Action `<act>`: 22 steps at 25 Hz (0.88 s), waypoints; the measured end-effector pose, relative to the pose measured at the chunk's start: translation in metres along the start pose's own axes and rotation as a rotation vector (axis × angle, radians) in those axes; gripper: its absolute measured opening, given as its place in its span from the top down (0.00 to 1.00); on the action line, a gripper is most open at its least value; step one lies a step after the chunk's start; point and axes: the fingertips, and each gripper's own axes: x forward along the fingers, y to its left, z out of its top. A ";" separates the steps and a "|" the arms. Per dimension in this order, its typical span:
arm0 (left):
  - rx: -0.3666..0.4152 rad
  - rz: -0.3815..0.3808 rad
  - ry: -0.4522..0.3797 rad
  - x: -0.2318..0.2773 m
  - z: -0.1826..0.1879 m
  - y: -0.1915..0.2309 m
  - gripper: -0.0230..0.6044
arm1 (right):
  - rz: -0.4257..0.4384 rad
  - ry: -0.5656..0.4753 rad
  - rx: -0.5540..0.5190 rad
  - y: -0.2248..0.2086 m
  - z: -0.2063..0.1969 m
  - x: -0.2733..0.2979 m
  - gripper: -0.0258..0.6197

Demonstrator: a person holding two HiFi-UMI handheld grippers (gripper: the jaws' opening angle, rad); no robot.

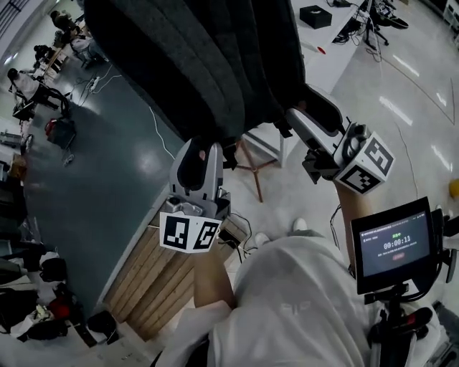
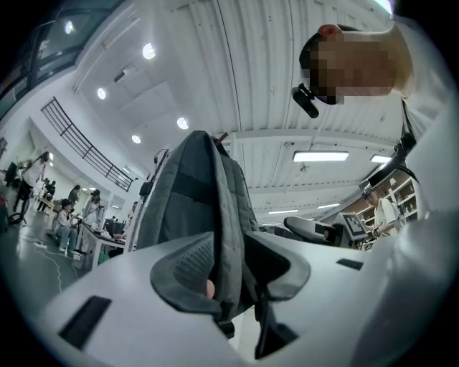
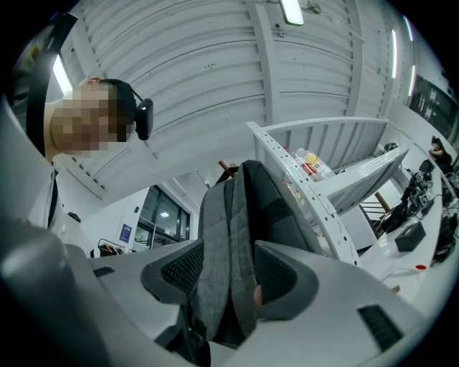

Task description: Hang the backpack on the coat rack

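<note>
Timer screen [image 1: 394, 246] at right — black box [image 1: 315, 16] on white table [image 1: 330, 64]; bottles [image 3: 313, 163] on shelf [image 3: 315, 208].

Glossy pale floor [image 1: 416, 136], wooden rack legs [image 1: 252, 172], white cable [image 1: 156, 123], power strip [image 1: 92, 84]

Dark grey backpack [image 1: 193, 64], white left tongs [image 2: 228, 274], teal floor [image 1: 93, 179].

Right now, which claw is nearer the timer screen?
Right. The right claw, shut on the backpack, is near the timer screen; the left claw grips the backpack farther away.
</note>
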 end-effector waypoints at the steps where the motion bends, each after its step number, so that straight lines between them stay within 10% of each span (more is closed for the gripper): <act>1: -0.010 -0.009 0.006 0.001 -0.003 -0.003 0.74 | -0.003 0.011 0.001 0.001 -0.004 -0.002 0.60; 5: -0.031 -0.034 0.025 0.005 -0.012 -0.010 0.75 | -0.016 0.043 -0.004 0.004 -0.018 -0.007 0.60; 10: -0.043 -0.052 0.042 0.007 -0.016 -0.014 0.76 | -0.076 0.054 -0.046 0.001 -0.023 -0.012 0.82; 22: -0.058 -0.054 0.047 0.005 -0.018 -0.013 0.78 | -0.073 0.063 -0.025 0.002 -0.028 -0.012 0.83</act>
